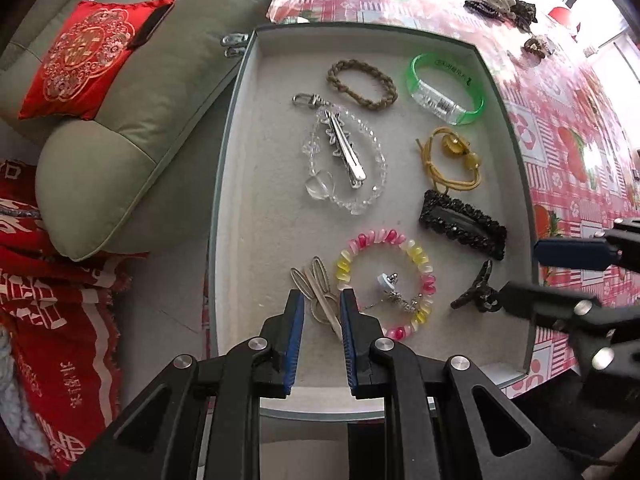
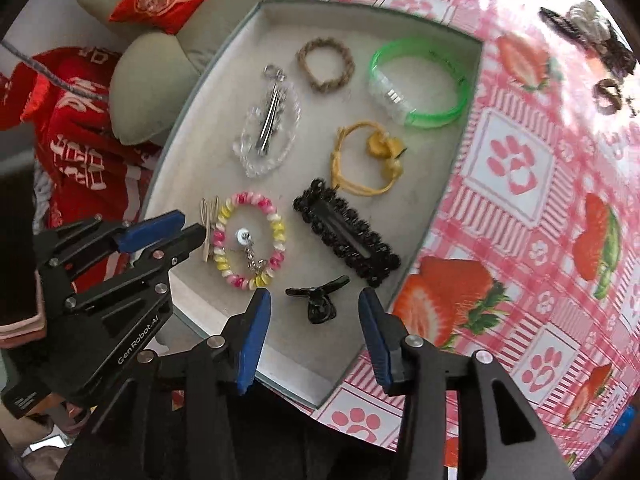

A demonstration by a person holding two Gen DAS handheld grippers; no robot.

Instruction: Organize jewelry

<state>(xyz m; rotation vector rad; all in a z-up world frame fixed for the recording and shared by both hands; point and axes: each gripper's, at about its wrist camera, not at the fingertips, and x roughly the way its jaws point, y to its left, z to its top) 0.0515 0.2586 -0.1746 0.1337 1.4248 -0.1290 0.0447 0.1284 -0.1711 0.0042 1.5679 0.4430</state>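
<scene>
A grey-lined tray (image 1: 256,184) (image 2: 440,184) holds jewelry: a braided tan band (image 1: 362,84), a green bangle (image 1: 446,88) (image 2: 420,80), a clear bead strand with a silver clip (image 1: 344,156), a yellow cord bracelet (image 1: 448,160), a black lace clip (image 1: 462,224) (image 2: 346,236), a pink-yellow bead bracelet (image 1: 386,284) (image 2: 250,240), a small black claw clip (image 1: 478,294) (image 2: 318,300) and a silver rabbit-ear clip (image 1: 318,292). My left gripper (image 1: 322,310) is open around the rabbit-ear clip. My right gripper (image 2: 314,320) is open, just before the claw clip.
The tray lies on a pink strawberry-print tablecloth (image 2: 520,200). More hair accessories (image 1: 504,0) lie at the table's far side. A grey-green sofa with a red cushion (image 1: 88,56) stands left of the table.
</scene>
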